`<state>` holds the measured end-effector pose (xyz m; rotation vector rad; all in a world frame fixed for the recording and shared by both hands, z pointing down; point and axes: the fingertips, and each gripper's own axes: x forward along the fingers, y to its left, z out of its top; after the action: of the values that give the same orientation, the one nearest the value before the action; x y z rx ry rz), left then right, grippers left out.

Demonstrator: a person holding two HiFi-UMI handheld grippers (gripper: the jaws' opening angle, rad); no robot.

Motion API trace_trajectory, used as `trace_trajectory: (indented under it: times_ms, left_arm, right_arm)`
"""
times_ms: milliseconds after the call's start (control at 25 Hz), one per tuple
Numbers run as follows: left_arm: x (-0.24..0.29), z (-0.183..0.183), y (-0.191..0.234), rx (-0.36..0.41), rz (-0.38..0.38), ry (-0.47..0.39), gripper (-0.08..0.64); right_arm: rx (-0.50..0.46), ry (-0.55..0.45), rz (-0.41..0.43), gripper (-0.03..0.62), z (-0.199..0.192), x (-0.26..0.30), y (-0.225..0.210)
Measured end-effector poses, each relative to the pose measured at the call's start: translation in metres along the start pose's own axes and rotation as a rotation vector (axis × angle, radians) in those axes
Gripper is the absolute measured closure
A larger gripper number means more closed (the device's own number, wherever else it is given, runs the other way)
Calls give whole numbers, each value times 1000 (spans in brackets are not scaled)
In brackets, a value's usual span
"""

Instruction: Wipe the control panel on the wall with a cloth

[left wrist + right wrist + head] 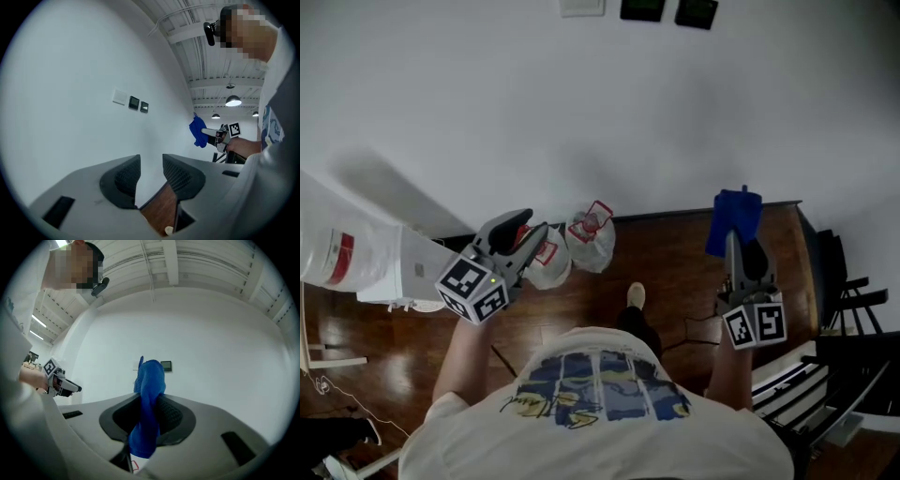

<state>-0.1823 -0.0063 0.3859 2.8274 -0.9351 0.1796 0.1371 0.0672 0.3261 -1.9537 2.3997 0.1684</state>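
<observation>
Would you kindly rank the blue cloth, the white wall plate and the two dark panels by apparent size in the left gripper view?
1. blue cloth
2. white wall plate
3. nearer dark panel and farther dark panel: nearly alike; the farther looks slightly smaller, perhaps only through distance.
</observation>
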Motion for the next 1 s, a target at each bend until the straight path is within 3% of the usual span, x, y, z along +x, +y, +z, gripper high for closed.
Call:
trace_trajectory:
  times_ms: [160,440,680,1000]
  left_arm:
    - [-36,-3,-10,12,-10,-18,433]
    - [-69,-13,-37,-6,-1,-27,433]
    - [-76,-8,-74,-55,18,-48,433]
    - [-78,-13,-119,-26,30,-26,433]
  right_arm:
    - [5,28,15,522,7,-23,39]
    - [14,9,40,522,18,-56,66]
    - [31,-2,55,520,23,-95,65]
    - [54,4,61,520,16,-136,60]
